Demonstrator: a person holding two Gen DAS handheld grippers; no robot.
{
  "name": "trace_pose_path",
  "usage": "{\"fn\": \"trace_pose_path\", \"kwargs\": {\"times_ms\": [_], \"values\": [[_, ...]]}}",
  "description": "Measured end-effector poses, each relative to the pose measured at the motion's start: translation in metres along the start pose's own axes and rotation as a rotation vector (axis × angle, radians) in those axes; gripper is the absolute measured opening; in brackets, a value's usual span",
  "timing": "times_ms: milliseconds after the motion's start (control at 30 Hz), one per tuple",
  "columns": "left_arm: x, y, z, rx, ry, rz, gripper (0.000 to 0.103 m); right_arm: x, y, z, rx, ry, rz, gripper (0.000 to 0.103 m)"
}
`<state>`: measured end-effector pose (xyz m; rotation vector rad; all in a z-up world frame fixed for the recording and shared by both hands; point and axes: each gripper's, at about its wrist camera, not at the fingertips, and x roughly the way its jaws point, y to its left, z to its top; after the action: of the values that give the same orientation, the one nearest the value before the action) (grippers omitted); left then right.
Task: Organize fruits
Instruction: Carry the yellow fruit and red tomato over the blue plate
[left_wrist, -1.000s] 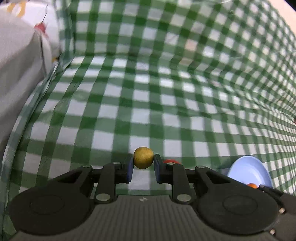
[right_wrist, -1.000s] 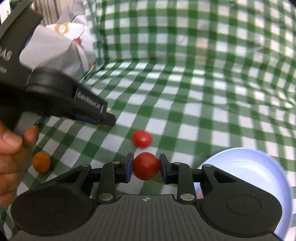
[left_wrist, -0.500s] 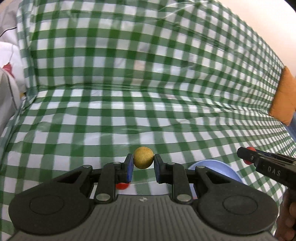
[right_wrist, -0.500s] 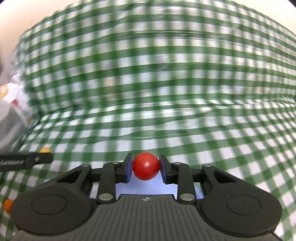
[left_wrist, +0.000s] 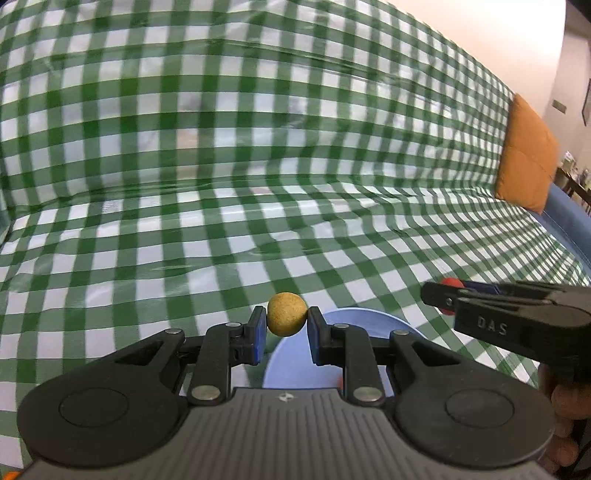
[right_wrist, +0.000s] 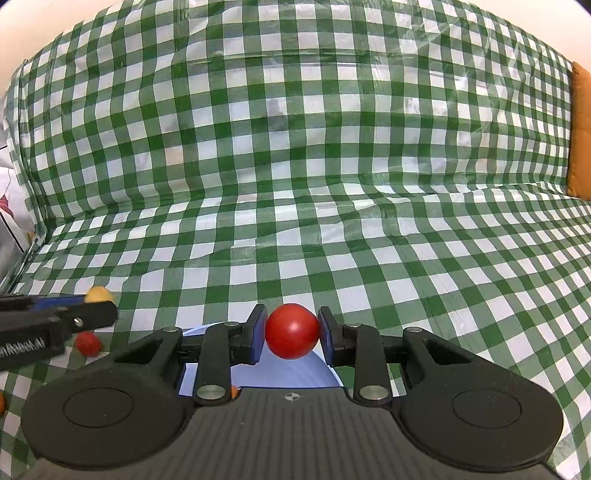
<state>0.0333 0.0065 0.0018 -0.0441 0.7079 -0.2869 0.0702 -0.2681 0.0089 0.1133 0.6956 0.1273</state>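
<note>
My left gripper (left_wrist: 286, 320) is shut on a small yellow fruit (left_wrist: 287, 314) and holds it over the left rim of a light blue plate (left_wrist: 354, 325). My right gripper (right_wrist: 291, 331) is shut on a red tomato (right_wrist: 291, 331) above the same plate (right_wrist: 291, 373). The right gripper also shows at the right of the left wrist view (left_wrist: 448, 291); the left gripper shows at the left of the right wrist view (right_wrist: 96, 303). A second red tomato (right_wrist: 88, 343) lies on the cloth left of the plate. A bit of orange fruit (right_wrist: 233, 389) shows in the plate.
A green and white checked cloth (right_wrist: 332, 229) covers the seat and the backrest. An orange cushion (left_wrist: 526, 155) stands at the far right. Another orange fruit (right_wrist: 2, 402) lies at the left edge of the right wrist view.
Both grippers have lifted and swung over the blue plate, each still holding its fruit. The views now tilt up toward the backrest.
</note>
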Motion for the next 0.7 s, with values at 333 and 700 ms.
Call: {"fn": "trace_pose_path", "kwargs": {"times_ms": [333,700], "values": [[0.009,-0.015,-0.002,0.019,0.012,-0.022,0.026,-0.001,-0.003,-0.004,0.001,0.002,-0.009,0.031],[0.013,-0.019,0.001,0.027,0.013,-0.034,0.026,-0.003,0.001,-0.006,0.016,0.003,-0.025,0.031]]}}
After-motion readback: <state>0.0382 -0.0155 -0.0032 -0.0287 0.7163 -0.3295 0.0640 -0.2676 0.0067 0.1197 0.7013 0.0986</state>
